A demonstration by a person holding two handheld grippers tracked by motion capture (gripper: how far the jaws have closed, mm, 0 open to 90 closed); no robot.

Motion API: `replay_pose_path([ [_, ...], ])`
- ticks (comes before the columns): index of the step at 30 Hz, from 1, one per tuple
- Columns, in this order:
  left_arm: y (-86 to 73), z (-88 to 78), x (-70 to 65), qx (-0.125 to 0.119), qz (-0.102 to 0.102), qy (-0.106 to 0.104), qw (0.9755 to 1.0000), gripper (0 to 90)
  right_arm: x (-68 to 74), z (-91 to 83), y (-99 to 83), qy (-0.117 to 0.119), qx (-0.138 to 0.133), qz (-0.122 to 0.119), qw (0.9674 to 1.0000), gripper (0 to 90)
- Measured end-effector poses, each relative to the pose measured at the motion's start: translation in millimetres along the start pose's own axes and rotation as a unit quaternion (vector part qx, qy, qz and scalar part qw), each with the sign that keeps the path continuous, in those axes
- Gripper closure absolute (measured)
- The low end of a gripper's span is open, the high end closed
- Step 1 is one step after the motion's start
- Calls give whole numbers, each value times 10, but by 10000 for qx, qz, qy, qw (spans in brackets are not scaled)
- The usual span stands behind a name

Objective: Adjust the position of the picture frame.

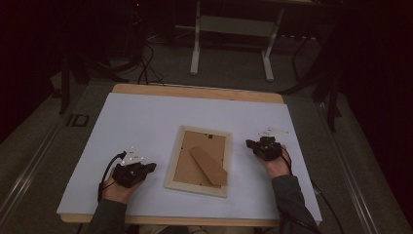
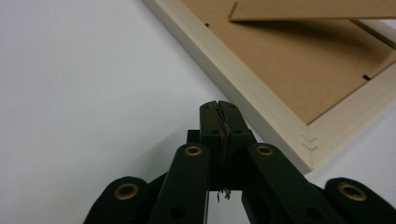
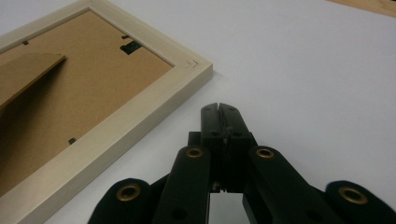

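I see the picture frame (image 1: 198,161) lying face down near the middle of the worktop (image 1: 146,117), a little toward the near edge, with its long sides running roughly from the near edge to the far one. Its pale wooden border surrounds a brown backing board (image 1: 192,168), and the brown stand flap (image 1: 208,165) slants across that board toward the frame's near right corner. In the left gripper view the flap (image 2: 317,9) sits slightly raised above the board and casts a shadow under it.

My left gripper (image 1: 151,167) is just to the left of the frame, near its lower left side, with its tips aimed at the wooden border but apart from it. In the left gripper view its jaws are pressed together with nothing between them, and a corner of the frame (image 2: 261,107) lies just beyond the tips.

My right gripper (image 1: 249,144) is to the right of the frame, level with its upper half, also apart from it. In the right gripper view its jaws meet tip to tip and hold nothing, and a frame corner (image 3: 187,70) lies just ahead to their left.

The worktop is white, with a strip of bare wood (image 1: 195,91) along its far edge
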State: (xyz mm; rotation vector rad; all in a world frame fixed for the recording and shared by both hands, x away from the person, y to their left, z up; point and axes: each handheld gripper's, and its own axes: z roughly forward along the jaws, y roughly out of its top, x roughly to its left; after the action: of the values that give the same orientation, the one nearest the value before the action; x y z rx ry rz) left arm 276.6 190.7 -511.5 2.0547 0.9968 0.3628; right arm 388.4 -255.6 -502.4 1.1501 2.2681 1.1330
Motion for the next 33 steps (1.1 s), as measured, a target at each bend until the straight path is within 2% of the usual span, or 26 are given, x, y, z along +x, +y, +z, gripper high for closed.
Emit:
replay_pose_path([
  [3, -10, 15, -68, -52, 65, -144, 9999, 900, -4, 25, -4, 5, -5, 46, 10000, 896],
  [7, -21, 34, -152, -19, 229, -285, 9993, 900, 3, 36, -5, 21, -6, 62, 10000, 891],
  [12, -42, 57, -230, 7, 344, -495, 9982, 900, 9, 42, 5, 42, -21, 42, 10000, 886],
  [16, -53, 84, -291, 105, 420, -553, 9975, 900, 16, 41, 21, 39, -38, 52, 10000, 886],
  [22, -62, 93, -344, 113, 489, -659, 9966, 900, 23, 45, 42, 34, -77, 77, 9999, 889],
  [32, -97, 124, -445, 208, 621, -885, 9939, 900, 32, 41, 69, 8, -118, 60, 9999, 890],
  [33, -109, 136, -463, 281, 659, -892, 9934, 900, 31, 40, 72, 9, -128, 75, 9999, 887],
])
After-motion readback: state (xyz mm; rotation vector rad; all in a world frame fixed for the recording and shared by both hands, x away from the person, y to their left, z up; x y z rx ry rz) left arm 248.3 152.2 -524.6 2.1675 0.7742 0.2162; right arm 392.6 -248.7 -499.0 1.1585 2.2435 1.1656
